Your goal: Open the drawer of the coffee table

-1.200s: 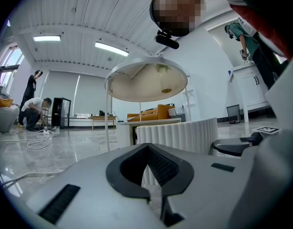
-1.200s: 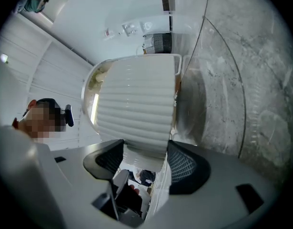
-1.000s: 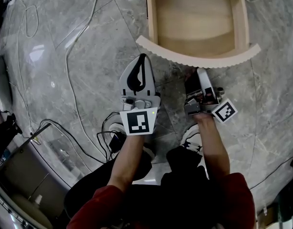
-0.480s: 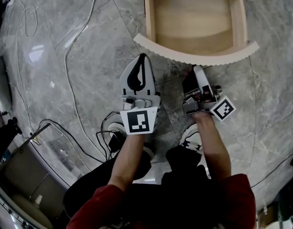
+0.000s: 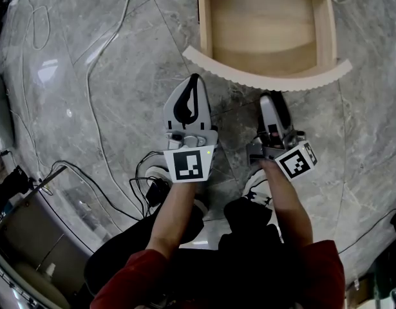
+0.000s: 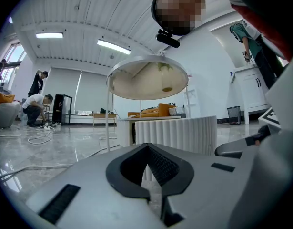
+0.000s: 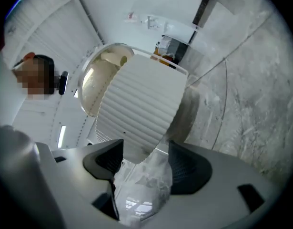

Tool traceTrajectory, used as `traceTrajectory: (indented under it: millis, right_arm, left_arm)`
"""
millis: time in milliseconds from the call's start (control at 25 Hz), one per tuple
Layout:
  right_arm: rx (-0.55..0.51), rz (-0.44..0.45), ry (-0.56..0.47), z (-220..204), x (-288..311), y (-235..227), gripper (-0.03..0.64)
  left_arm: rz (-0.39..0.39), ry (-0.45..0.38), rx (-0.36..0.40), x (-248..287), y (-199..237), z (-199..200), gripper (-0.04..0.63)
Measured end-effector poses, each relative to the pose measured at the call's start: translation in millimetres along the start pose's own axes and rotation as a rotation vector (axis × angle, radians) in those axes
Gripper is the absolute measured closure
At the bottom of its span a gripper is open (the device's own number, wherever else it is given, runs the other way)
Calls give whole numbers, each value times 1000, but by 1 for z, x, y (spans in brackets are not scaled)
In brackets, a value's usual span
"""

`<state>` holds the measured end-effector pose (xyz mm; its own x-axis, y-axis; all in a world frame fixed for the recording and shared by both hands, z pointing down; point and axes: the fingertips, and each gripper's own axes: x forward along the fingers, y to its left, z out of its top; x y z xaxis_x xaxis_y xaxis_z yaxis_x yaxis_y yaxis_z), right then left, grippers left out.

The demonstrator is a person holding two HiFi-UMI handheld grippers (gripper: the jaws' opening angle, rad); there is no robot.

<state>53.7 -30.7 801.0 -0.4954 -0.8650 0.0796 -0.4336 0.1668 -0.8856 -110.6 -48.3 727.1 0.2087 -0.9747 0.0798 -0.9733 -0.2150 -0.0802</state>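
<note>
One wooden drawer (image 5: 205, 24) stands open, stiff and probably easy to slide by its ribbed front (image 5: 268, 77). The left gripper (image 5: 192, 79) has its fingers shut; the right gripper (image 7: 144, 163) has its fingers apart, empty.

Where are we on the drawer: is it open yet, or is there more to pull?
Done: the drawer stands pulled out, its bare wooden inside showing behind the fluted front. In hand: nothing; the right gripper has its jaws apart and empty, short of that front, and the left gripper has its jaws together. Left: apparently nothing, unless you want it drawn out further.
</note>
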Motion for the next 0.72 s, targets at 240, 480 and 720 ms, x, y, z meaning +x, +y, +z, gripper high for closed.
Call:
traceTrajectory:
  millis: [240,480,720]
  right_arm:
    - [-589,-299,-26,14,-24,-3,314]
    - [-874,-320,-52,21,-22,17,314]
    - [-903,-310,-58,23,-20,21,314]
  left_arm:
    - [-3,9,0,0,-1,-6,581]
    - [-5,6,-4,0,-1,-6,581]
    - [-5,8,-3,0,1,-6,581]
